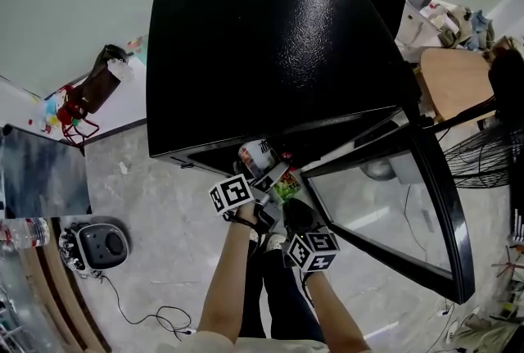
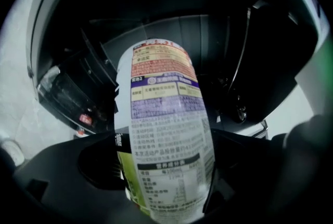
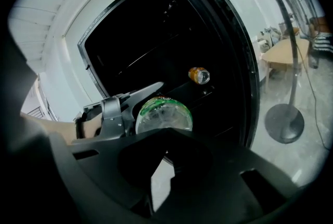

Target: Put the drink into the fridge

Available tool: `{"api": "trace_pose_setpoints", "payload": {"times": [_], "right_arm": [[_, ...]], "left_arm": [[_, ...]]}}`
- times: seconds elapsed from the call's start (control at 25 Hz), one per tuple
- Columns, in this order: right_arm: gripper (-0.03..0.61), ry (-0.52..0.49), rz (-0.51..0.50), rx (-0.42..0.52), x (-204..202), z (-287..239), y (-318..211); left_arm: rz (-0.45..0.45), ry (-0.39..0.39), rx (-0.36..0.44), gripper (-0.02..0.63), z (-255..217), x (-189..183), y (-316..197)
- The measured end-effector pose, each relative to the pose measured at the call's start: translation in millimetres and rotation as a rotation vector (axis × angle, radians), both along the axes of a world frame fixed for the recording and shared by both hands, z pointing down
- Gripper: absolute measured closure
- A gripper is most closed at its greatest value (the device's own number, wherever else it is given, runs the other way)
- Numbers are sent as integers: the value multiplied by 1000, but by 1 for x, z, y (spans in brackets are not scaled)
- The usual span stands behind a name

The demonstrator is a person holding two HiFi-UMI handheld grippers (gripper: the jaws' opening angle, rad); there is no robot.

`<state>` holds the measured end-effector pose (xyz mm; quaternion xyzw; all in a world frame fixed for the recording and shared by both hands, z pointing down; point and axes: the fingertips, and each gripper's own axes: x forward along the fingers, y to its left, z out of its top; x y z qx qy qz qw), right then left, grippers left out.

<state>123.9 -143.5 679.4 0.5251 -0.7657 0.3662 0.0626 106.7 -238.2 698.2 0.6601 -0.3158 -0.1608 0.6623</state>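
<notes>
The drink bottle (image 1: 260, 156), clear with a white, purple and green label, lies pointing into the open front of the black fridge (image 1: 270, 48). My left gripper (image 1: 264, 179) has its jaws wide around the bottle's lower part, and both sides look to be against it. In the left gripper view the bottle (image 2: 166, 140) fills the middle, with the dark fridge interior (image 2: 208, 51) beyond. The right gripper view shows the bottle's round base (image 3: 164, 114) beside a left finger (image 3: 136, 94). My right gripper (image 1: 299, 216) hangs just behind, shut and empty. An orange can (image 3: 199, 75) lies on a shelf inside.
The fridge's glass door (image 1: 409, 204) stands swung open to the right. A standing fan (image 1: 483, 155) and a wooden table (image 1: 454, 81) are past it. A small round black device (image 1: 102, 245) with a cable lies on the floor at the left.
</notes>
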Motion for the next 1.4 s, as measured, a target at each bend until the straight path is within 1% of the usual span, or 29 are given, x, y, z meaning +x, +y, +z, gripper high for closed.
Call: {"api": "trace_pose_setpoints", "payload": {"times": [0.12, 0.24, 0.4, 0.52, 0.64, 0.76, 0.8, 0.84, 0.88, 0.92, 0.96, 1.0, 1.04, 1.12, 1.24, 1.28, 1.4], "right_arm": [[584, -13, 4, 0, -3, 0, -4], [584, -21, -5, 2, -7, -1, -7], [584, -47, 27, 0, -6, -1, -14], [584, -70, 41, -4, -3, -2, -20], [584, -68, 11, 8, -6, -4, -22], [575, -69, -45, 32, -10, -9, -17], [542, -68, -61, 37, -11, -10, -15], [491, -71, -70, 40, -10, -10, -13], [474, -79, -72, 44, -9, -11, -11], [472, -94, -71, 47, -7, -12, -10], [425, -114, -73, 49, -7, -13, -10], [332, -134, -80, 51, -8, -15, -10], [284, -149, -90, 56, -9, -17, -11], [284, -159, -112, 75, -10, -22, -12], [282, -181, -131, 99, -13, -31, -15], [245, -197, -129, 101, -12, -33, -16], [236, -243, -120, 97, -12, -36, -19]], "left_arm": [[-29, -42, 11, 130, 1, -7, 0], [-65, -42, 6, 129, 1, -15, -2], [-60, -50, -9, 129, 2, -21, -1], [-65, -38, -9, 129, 1, -24, 0], [-91, -22, -5, 129, -1, -26, -3], [-127, 50, -11, 132, -7, -29, -7], [-134, 76, -14, 132, -8, -31, -8], [-137, 98, -18, 133, -10, -32, -10], [-137, 114, -21, 133, -11, -32, -11], [-137, 126, -21, 133, -13, -33, -11], [-137, 135, -17, 133, -15, -33, -12], [-137, 141, -12, 133, -18, -33, -13], [-137, 141, -12, 133, -18, -33, -12], [-134, 135, -21, 133, -14, -34, -11], [-137, 148, -25, 133, -14, -35, -12], [-135, 151, -23, 133, -15, -35, -11], [-125, 148, -8, 133, -16, -34, -11]]}}
